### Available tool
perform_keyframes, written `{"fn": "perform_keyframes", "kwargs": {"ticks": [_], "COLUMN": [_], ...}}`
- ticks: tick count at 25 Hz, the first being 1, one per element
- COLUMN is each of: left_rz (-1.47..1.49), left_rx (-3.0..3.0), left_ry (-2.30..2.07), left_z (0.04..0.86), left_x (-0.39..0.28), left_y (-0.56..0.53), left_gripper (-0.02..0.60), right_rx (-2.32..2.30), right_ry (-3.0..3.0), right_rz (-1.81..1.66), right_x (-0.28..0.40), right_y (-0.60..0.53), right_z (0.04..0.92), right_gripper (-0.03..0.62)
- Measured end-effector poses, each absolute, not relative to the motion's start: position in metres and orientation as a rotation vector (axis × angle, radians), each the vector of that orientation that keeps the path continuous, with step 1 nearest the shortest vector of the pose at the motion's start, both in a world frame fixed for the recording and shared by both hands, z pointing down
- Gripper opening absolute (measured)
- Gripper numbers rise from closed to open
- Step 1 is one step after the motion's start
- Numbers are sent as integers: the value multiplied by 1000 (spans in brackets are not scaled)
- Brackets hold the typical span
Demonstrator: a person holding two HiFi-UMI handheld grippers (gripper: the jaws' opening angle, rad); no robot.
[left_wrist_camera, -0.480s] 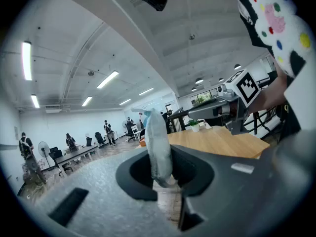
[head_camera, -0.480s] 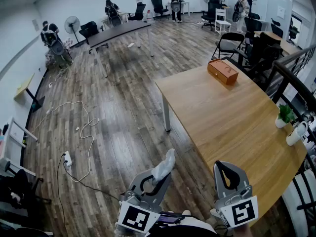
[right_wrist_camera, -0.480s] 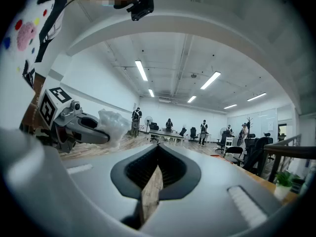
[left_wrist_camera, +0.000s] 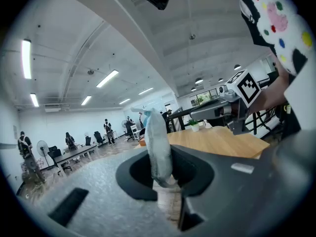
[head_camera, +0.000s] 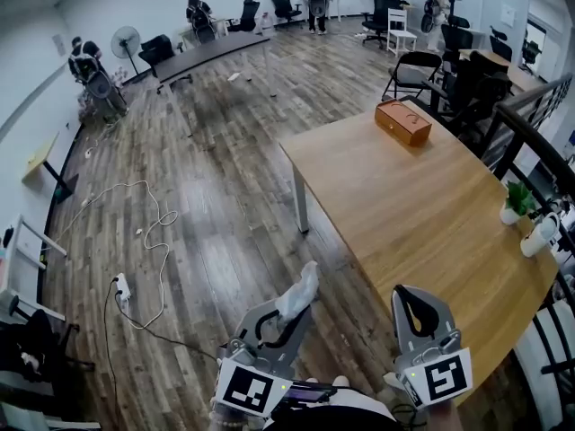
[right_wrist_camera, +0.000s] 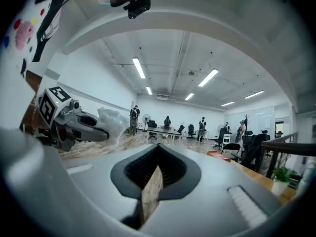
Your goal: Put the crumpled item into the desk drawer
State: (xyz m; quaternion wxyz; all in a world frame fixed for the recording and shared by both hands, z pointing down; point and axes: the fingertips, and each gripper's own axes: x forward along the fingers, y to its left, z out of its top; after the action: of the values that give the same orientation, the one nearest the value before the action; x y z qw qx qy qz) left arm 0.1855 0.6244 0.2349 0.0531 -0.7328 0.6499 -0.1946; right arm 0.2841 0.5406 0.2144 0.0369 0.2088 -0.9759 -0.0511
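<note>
My left gripper is shut on the crumpled item, a whitish wad of plastic that sticks up past the jaw tips. In the left gripper view the wad stands upright between the jaws of my left gripper. My right gripper is shut and holds nothing; its own view shows its jaws closed together. Both grippers hover over the floor near the wooden table's near corner. A small brown desk drawer box stands closed at the table's far end.
A small potted plant and a white bottle sit at the table's right edge, next to a dark railing. A white cable and a power strip lie on the floor at left. Chairs and several people are far back.
</note>
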Motion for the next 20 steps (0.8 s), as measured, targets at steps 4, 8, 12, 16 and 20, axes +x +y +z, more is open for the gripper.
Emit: {"fn": "perform_keyframes", "kwargs": {"ticks": [4,8,12,16,20], "left_rz": [-590,-581,-559,-556,-548], "left_rx": [-2231,-2231,-2233,-2242,-2242], "left_ry": [1965,1949,1933,1898,1877], "left_z": [234,232,233,231,230], "left_x": [182,176,167,165,160], "left_y": [627,630,636,639,639], "left_gripper": [52,52,52,52,52], "right_rx": [669,700,729,750,760], "right_ry": [-2993,-2985,-2988,-2979,-2957], "right_rz": [-118,-143,-167,-228,-285], "right_x": [287,284,279,277,274], "right_y": [538,540,547,556,559], "right_z": [215,213,210,204,203], "right_gripper": [-2,0,0,0,0]}}
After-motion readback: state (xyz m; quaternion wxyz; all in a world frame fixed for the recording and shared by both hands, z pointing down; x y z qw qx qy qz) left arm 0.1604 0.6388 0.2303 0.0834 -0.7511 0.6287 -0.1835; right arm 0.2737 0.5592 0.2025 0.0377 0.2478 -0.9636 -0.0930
